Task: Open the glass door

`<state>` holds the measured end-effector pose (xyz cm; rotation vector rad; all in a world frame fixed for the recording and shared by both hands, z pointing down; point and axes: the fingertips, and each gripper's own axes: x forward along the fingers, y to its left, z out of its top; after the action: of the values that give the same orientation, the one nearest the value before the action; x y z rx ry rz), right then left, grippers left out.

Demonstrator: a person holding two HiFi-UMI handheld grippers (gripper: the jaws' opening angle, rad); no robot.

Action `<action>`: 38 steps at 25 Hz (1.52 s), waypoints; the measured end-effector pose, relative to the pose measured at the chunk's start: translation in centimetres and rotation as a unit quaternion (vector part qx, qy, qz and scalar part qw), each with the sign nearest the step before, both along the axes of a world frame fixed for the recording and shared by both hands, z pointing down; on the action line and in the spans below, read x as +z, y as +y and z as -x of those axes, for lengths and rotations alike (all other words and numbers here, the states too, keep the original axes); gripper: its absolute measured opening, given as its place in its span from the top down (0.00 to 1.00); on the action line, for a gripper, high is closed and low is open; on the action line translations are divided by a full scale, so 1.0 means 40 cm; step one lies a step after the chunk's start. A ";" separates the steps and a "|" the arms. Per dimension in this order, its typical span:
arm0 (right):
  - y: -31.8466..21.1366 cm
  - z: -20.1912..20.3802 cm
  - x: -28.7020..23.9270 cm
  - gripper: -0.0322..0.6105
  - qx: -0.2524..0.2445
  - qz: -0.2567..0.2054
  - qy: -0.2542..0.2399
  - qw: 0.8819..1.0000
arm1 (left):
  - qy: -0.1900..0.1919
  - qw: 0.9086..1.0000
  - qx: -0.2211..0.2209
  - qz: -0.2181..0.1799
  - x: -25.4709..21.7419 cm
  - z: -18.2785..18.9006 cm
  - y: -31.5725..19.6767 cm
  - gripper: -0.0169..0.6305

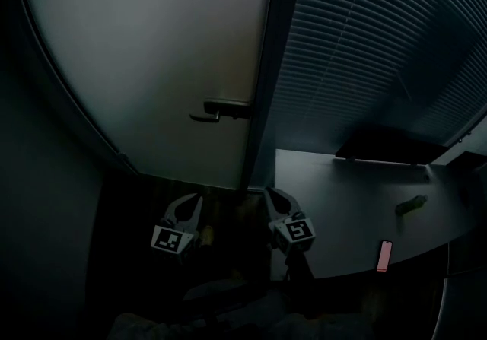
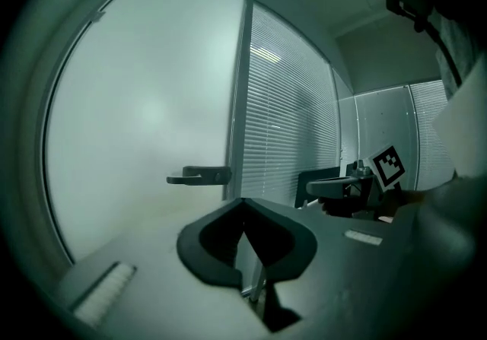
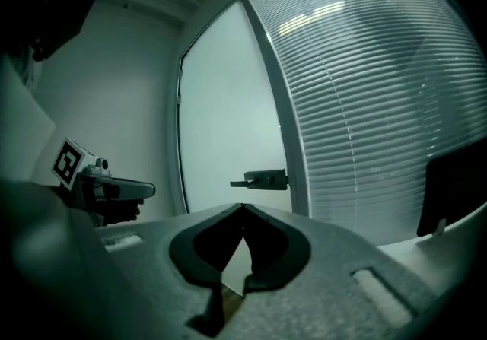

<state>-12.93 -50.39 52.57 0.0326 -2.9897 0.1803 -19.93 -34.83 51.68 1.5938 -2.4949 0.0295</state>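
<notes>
The frosted glass door (image 1: 152, 49) stands shut, with a dark lever handle (image 1: 219, 110) at its right edge, the lever pointing left. My left gripper (image 1: 196, 198) is low in front of the door, below and short of the handle, shut with nothing in it. My right gripper (image 1: 268, 192) is beside it, near the door frame, also shut and empty. The left gripper view has the handle (image 2: 199, 176) ahead, above and left of the closed tips (image 2: 243, 200). In the right gripper view the handle (image 3: 261, 179) sits just above the closed tips (image 3: 243, 206).
A grey desk (image 1: 342, 201) stands at the right, close to my right gripper, with a dark monitor (image 1: 388, 150), a pink phone (image 1: 384, 255) and a small dark object (image 1: 411, 205) on it. Slatted blinds (image 1: 380, 42) cover the glass wall right of the door. A dark wall closes the left.
</notes>
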 end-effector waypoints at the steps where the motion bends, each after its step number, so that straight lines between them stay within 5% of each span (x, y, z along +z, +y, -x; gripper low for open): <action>1: -0.004 0.020 -0.008 0.95 0.004 0.001 -0.001 1.000 | -0.001 1.000 0.006 0.002 -0.010 0.024 -0.008 0.97; 17: -0.076 0.222 -0.024 0.95 0.115 0.018 0.002 0.993 | -0.040 0.988 0.142 0.046 -0.039 0.332 -0.145 0.97; 28: -0.133 0.283 0.004 0.95 0.190 0.022 -0.002 0.981 | -0.163 0.954 0.221 0.120 -0.014 0.458 -0.252 0.85; 38: -0.172 0.256 0.036 0.95 0.255 0.045 -0.008 0.966 | -0.210 0.924 0.273 0.168 0.042 0.524 -0.301 0.68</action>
<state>-23.19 -57.27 54.01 0.7949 -2.9163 0.3715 -40.89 -46.87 53.37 2.2302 -2.0372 0.9064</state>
